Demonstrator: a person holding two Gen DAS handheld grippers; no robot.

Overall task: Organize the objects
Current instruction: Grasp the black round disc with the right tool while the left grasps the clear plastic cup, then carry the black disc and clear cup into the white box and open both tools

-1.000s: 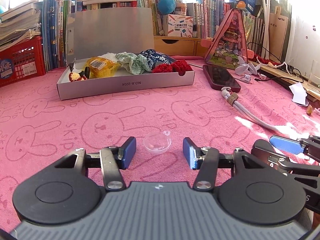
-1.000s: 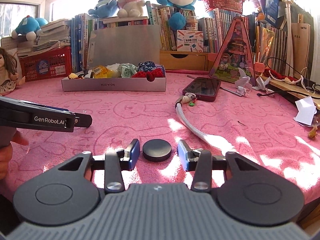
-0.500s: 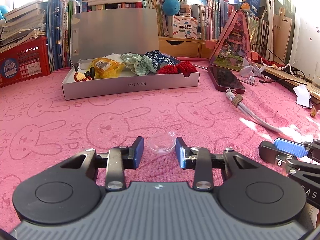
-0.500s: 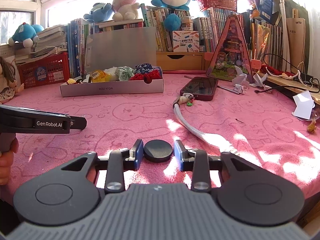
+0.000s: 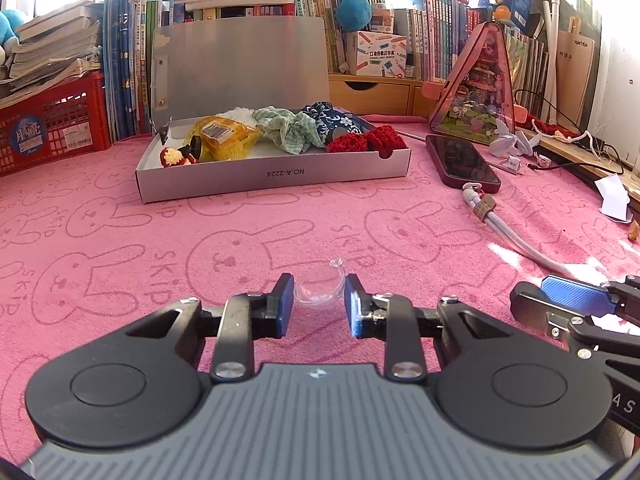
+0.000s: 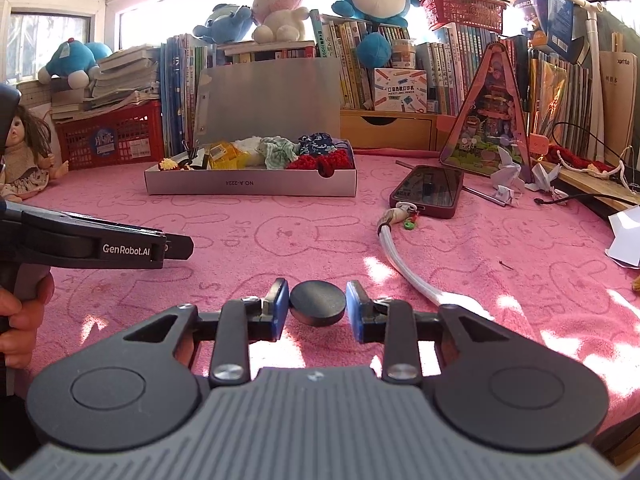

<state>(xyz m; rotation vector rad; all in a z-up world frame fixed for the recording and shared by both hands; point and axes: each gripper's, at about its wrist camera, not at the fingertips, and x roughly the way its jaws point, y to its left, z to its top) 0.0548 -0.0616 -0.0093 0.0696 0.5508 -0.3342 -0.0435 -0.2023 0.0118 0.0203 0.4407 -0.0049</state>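
Note:
A small clear plastic dome (image 5: 319, 289) sits on the pink bunny-print cloth, and my left gripper (image 5: 319, 300) is shut on it, both blue pads against its sides. In the right wrist view a black round disc (image 6: 317, 303) lies on the cloth with my right gripper (image 6: 317, 309) shut on it. The two grippers stand side by side: the left gripper (image 6: 176, 246) shows at that view's left edge, held by a hand. An open white cardboard box (image 5: 272, 178) further back holds scrunchies, a yellow packet and small trinkets.
A dark red phone (image 5: 460, 158) and a white cable (image 5: 516, 236) lie to the right. A triangular pink tin (image 5: 478, 96), books, plush toys and a red crate (image 5: 52, 116) line the back. A doll (image 6: 24, 152) sits at far left.
Both grippers have narrowed: the left pads came in onto the clear dome, the right pads onto the black disc. Neither hand shifted much.

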